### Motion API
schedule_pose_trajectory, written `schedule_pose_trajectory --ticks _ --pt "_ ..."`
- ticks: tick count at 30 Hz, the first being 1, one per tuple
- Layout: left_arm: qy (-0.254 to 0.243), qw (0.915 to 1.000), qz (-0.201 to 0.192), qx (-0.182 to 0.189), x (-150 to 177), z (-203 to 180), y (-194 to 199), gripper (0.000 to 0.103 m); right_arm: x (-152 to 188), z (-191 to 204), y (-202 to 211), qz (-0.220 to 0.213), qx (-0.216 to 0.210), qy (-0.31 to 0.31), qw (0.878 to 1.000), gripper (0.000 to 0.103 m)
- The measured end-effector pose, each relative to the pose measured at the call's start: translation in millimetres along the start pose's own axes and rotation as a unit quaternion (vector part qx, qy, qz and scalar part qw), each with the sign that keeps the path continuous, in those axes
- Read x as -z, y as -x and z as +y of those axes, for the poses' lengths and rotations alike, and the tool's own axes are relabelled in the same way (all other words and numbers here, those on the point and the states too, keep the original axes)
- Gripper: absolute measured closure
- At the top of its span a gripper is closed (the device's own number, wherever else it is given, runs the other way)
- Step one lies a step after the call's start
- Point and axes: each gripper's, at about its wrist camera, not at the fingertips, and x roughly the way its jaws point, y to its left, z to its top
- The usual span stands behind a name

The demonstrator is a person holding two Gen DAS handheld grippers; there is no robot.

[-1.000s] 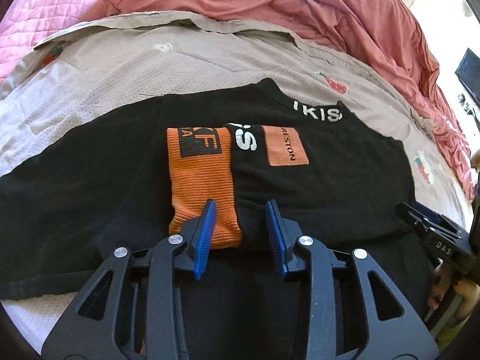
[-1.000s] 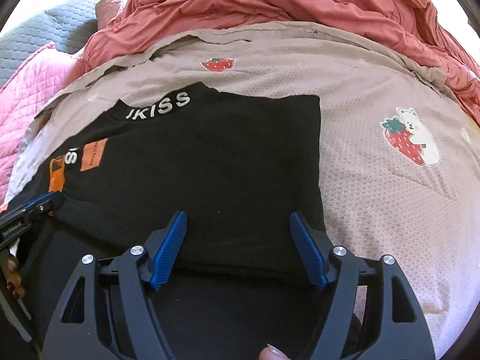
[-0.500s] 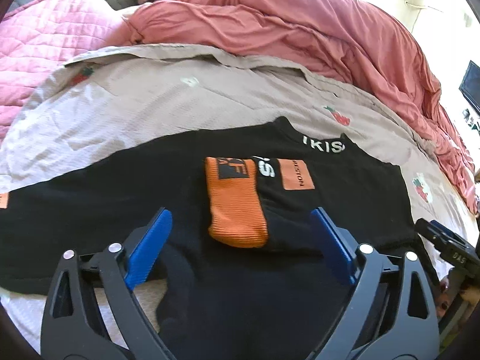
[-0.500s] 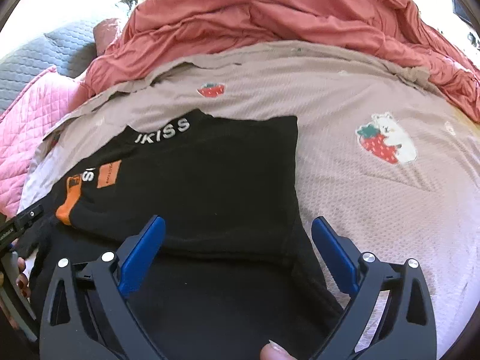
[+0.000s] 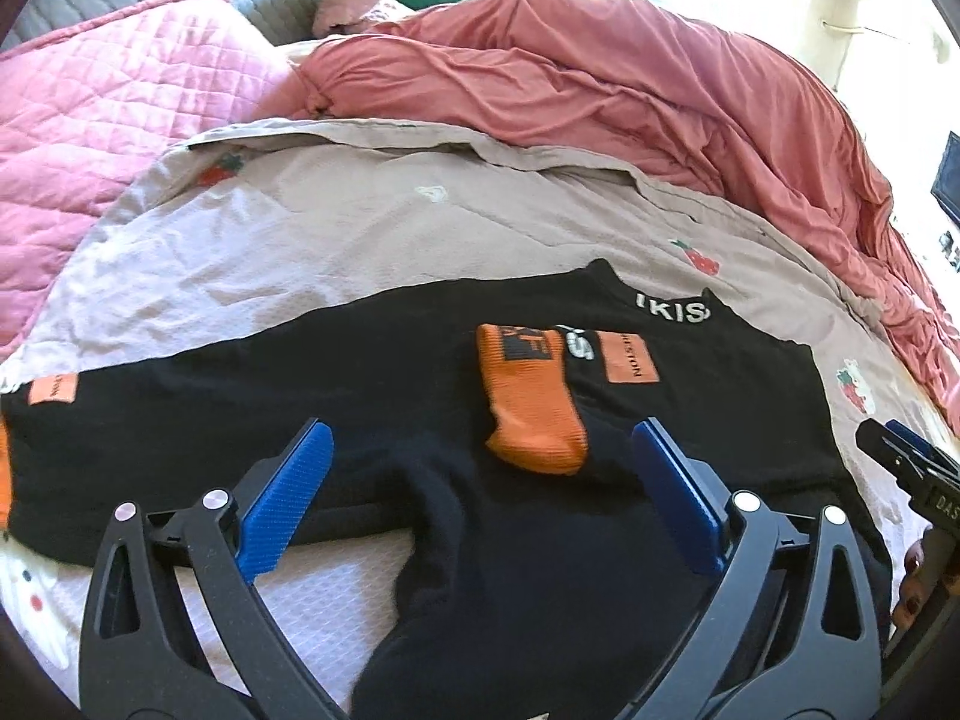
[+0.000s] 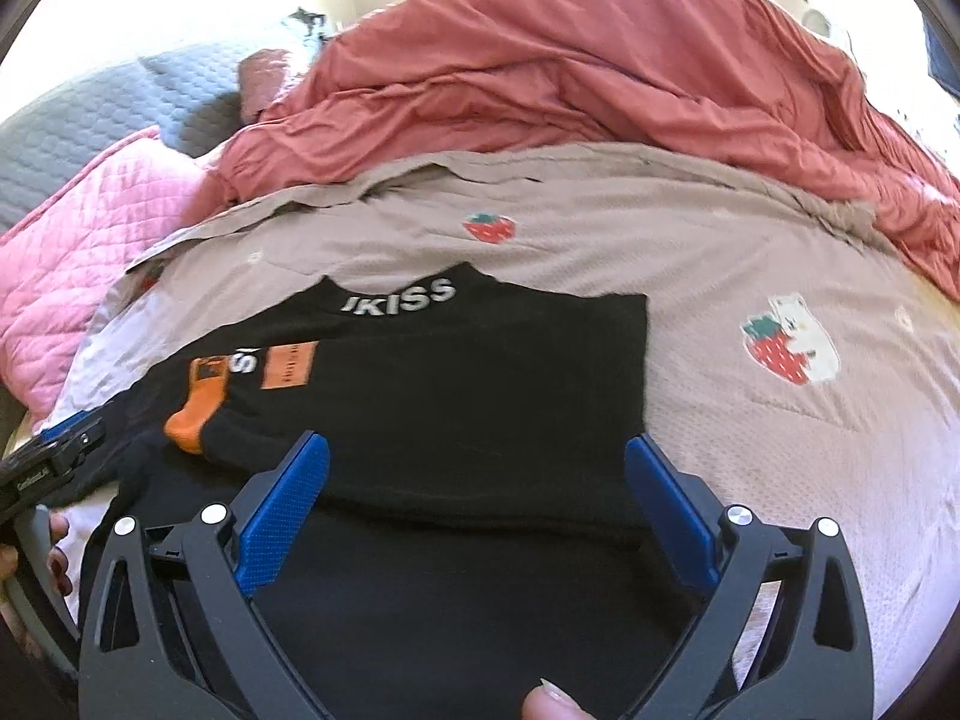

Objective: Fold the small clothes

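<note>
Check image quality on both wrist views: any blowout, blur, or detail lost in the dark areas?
Left wrist: top right by the wall blown white, heavy fisheye curve, black shirt nearly featureless, collar lettering still legible. Right wrist: top edge overexposed, slight softness, orange cuff and strawberry print readable, folds in the black fabric lost.

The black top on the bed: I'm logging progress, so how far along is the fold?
Done: one sleeve with its orange cuff is folded in across the black top, which lies flat on the beige blanket. In hand: nothing; the left gripper and right gripper are both open above the cloth. Left: the other sleeve lies spread out, and the body is not yet folded up.
</note>
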Motion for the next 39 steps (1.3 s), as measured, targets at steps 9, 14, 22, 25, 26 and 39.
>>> schedule_pose_trajectory --ticks 9,14,22,25,26,39 --pt "0.024 0.9994 -0.006 -0.023 13.2 31.8 18.1 0.010 4.9 44.2 11.9 -0.012 -0.030 0.041 0.999 0.005" --pt "0.040 0.9985 -0.010 -0.037 21.9 49.1 26.5 0.010 7.8 62.0 15.6 -0.014 -0.040 0.053 0.998 0.005" --pt "0.064 0.9960 -0.012 -0.062 32.3 70.7 35.5 0.010 17.7 89.2 17.8 -0.006 -0.058 0.075 0.996 0.005" --pt "0.075 0.9942 -0.015 -0.076 34.8 80.9 40.8 0.010 20.3 99.2 18.8 -0.004 -0.066 0.082 0.994 0.005" --pt "0.077 0.9937 -0.016 -0.079 35.4 83.7 42.4 0.010 20.9 101.3 19.1 -0.004 -0.068 0.083 0.994 0.005" --pt "0.166 0.9793 -0.025 -0.113 44.1 138.8 60.2 0.010 28.5 135.3 23.0 -0.002 -0.090 0.110 0.990 0.005"
